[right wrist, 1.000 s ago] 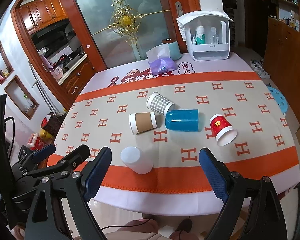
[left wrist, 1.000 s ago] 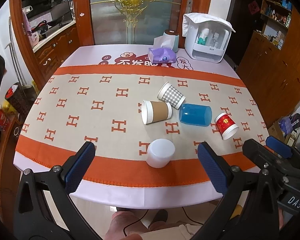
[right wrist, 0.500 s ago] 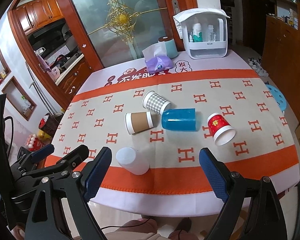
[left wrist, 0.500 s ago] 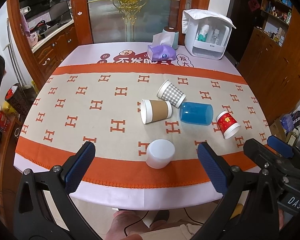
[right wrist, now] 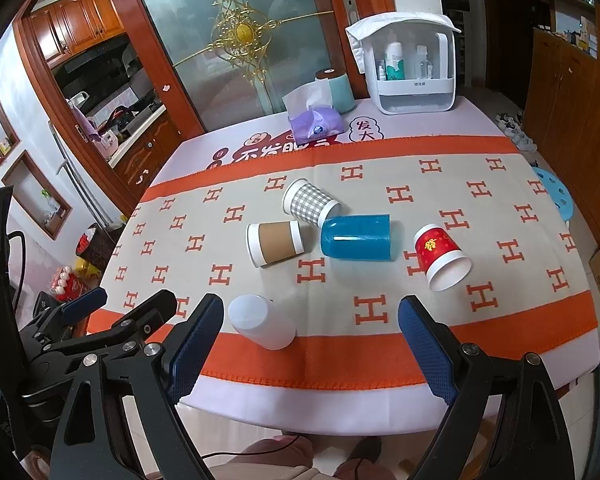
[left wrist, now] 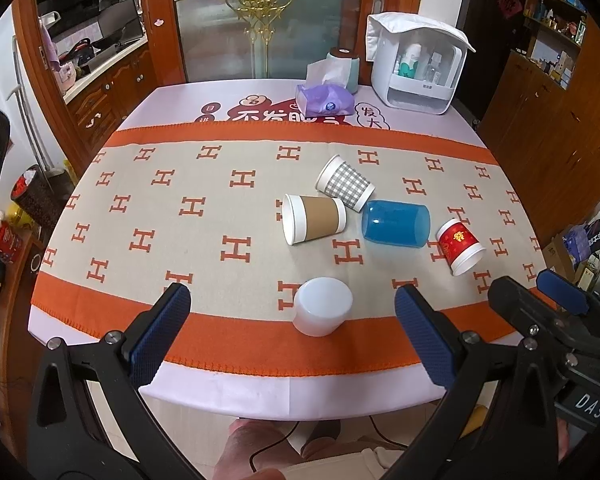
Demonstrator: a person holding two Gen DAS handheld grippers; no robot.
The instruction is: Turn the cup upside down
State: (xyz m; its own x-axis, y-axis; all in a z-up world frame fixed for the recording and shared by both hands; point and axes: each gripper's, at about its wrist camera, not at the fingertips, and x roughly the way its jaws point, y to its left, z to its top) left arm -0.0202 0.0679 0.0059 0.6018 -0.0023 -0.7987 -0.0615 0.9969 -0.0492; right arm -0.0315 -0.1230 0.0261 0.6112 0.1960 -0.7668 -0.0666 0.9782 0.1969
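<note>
Several cups are on the table's orange-and-beige runner. A white cup (left wrist: 322,310) (right wrist: 261,321) stands upside down near the front edge. A brown paper cup (left wrist: 313,218) (right wrist: 275,242), a grey checked cup (left wrist: 345,183) (right wrist: 311,201), a blue cup (left wrist: 395,223) (right wrist: 356,237) and a red paper cup (left wrist: 460,246) (right wrist: 441,256) lie on their sides. My left gripper (left wrist: 292,338) is open and empty just in front of the white cup. My right gripper (right wrist: 310,344) is open and empty above the front edge, the white cup near its left finger.
A purple tissue pack (left wrist: 325,100) (right wrist: 315,125), a teal canister (right wrist: 337,89) and a white organiser box (left wrist: 416,63) (right wrist: 410,68) stand at the back of the table (left wrist: 260,388). Wooden cabinets are on the right, a blue stool (right wrist: 554,196) beside the table.
Both views have shifted slightly; the cups appear a little farther up and the grippers a little back. The cups have not moved on the table. Both grippers stay open.
</note>
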